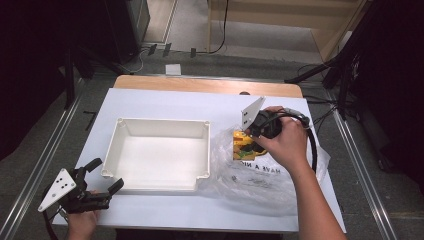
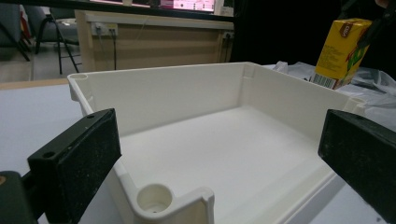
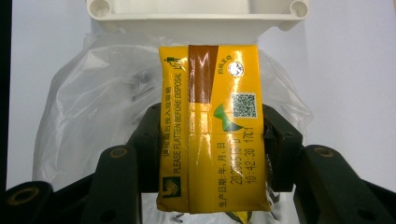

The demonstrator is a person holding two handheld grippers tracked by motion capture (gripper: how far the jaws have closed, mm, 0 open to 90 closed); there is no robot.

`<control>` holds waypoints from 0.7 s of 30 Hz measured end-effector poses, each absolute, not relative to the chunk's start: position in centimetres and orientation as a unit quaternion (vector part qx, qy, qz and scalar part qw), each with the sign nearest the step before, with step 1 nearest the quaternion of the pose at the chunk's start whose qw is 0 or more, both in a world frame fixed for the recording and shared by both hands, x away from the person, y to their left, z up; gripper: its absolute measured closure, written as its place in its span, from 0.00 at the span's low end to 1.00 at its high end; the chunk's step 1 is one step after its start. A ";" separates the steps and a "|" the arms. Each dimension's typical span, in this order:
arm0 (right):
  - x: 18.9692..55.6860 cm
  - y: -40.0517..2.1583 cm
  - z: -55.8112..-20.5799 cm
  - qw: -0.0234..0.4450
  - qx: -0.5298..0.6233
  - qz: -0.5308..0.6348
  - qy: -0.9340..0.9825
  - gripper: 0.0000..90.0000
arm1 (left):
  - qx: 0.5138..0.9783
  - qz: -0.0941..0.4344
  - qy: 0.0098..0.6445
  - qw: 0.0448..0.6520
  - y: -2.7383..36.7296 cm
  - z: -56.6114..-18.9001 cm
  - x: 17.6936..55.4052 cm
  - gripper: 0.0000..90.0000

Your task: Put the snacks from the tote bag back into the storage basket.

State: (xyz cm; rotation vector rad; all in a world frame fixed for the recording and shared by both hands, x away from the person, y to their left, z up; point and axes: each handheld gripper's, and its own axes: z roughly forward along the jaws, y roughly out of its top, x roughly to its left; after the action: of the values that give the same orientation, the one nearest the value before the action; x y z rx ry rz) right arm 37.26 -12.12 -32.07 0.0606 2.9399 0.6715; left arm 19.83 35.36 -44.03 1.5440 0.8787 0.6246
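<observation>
On the right half of the white table (image 1: pixel 165 100), the right gripper (image 1: pixel 250 134) is clamping a yellow drink carton (image 1: pixel 244 146), its jaws pressing on the carton's two sides. The carton is sitting above a crumpled clear plastic bag (image 1: pixel 265 182), just right of the white tray (image 1: pixel 157 187); whether its bottom is touching the bag or hanging free is hard to tell, since the person's right hand (image 1: pixel 285 142) is covering much of it in the high view. In the right gripper view the carton (image 3: pixel 212 126) is standing between the two black jaws, its lower edge cut off by the frame, and the bag (image 3: pixel 93 107) is spreading out behind it with the tray's wall (image 3: pixel 196 18) beyond. Printing on the bag is partly showing in the high view but is too broken up to read whole.

At the near left corner of the table, the left gripper (image 1: pixel 102 176) is resting with its jaws well apart and nothing between them, pointing toward the tray's near left corner. The left hand (image 1: pixel 82 222) is being cut off by the bottom edge. In the left gripper view the tray (image 2: pixel 187 93) is lying just ahead of the jaws, and the carton (image 2: pixel 341 51) is showing beyond its far wall, tilted, with the other gripper's black jaw at its upper edge mostly lost against the dark background.
</observation>
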 end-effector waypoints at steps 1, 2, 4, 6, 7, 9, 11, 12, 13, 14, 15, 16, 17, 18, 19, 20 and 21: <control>37.2 -12.1 -32.0 0.063 0.021 0.222 0.973 0.58 | 0.663 0.268 0.376 0.589 35.4 -44.0 19.8 0.00; 37.2 -12.1 -32.0 0.063 0.019 0.222 0.973 0.58 | 0.663 0.268 0.376 0.589 35.4 -44.0 19.8 0.00; 37.1 -12.1 -31.9 0.063 0.021 0.223 0.973 0.58 | 0.663 0.269 0.377 0.589 35.3 -44.0 19.8 0.00; 37.1 -12.0 -31.8 0.062 0.020 0.223 0.973 0.58 | 0.663 0.269 0.376 0.588 35.3 -44.0 19.8 0.00; 37.0 -11.9 -31.7 0.062 0.019 0.222 0.973 0.58 | 0.663 0.269 0.376 0.588 35.3 -44.0 19.8 0.00; 37.0 -11.7 -31.6 0.063 0.016 0.223 0.973 0.58 | 0.663 0.268 0.377 0.588 35.3 -44.0 19.8 0.00; 37.0 -11.6 -31.5 0.066 0.013 0.224 0.972 0.58 | 0.663 0.268 0.378 0.588 35.4 -44.0 19.8 0.00; 37.0 -11.5 -31.3 0.064 0.019 0.229 0.971 0.58 | 0.663 0.268 0.378 0.588 35.4 -44.0 19.9 0.00; 37.1 -11.5 -31.2 0.062 0.020 0.231 0.971 0.58 | 0.663 0.269 0.377 0.588 35.4 -44.0 19.9 0.00; 37.1 -11.4 -31.1 0.061 0.021 0.233 0.970 0.58 | 0.663 0.269 0.377 0.588 35.3 -44.0 19.9 0.00; 37.1 -11.4 -31.1 0.061 0.021 0.233 0.970 0.58 | 0.663 0.269 0.377 0.588 35.3 -44.0 19.9 0.00; 37.2 -11.2 -31.1 0.063 0.020 0.233 0.970 0.58 | 0.663 0.269 0.377 0.588 35.3 -44.0 19.9 0.00; 37.2 -11.2 -31.1 0.063 0.020 0.233 0.970 0.58 | 0.663 0.269 0.377 0.588 35.3 -44.0 19.9 0.00; 37.3 -11.0 -31.1 0.063 0.021 0.233 0.970 0.58 | 0.663 0.268 0.377 0.588 35.4 -44.0 19.8 0.00; 37.3 -10.9 -31.1 0.063 0.019 0.233 0.970 0.58 | 0.663 0.268 0.377 0.588 35.4 -44.0 19.8 0.00; 37.3 -10.9 -31.1 0.063 0.019 0.233 0.970 0.58 | 0.663 0.268 0.377 0.589 35.4 -44.0 19.8 0.00; 37.3 -10.8 -31.1 0.063 0.018 0.232 0.971 0.58 | 0.662 0.268 0.377 0.589 35.4 -44.0 19.8 0.00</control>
State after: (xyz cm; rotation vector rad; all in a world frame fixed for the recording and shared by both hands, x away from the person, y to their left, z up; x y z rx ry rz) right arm 37.30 -10.80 -31.06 0.0542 2.9334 0.7007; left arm 19.84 35.36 -44.03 1.5419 0.8783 0.6242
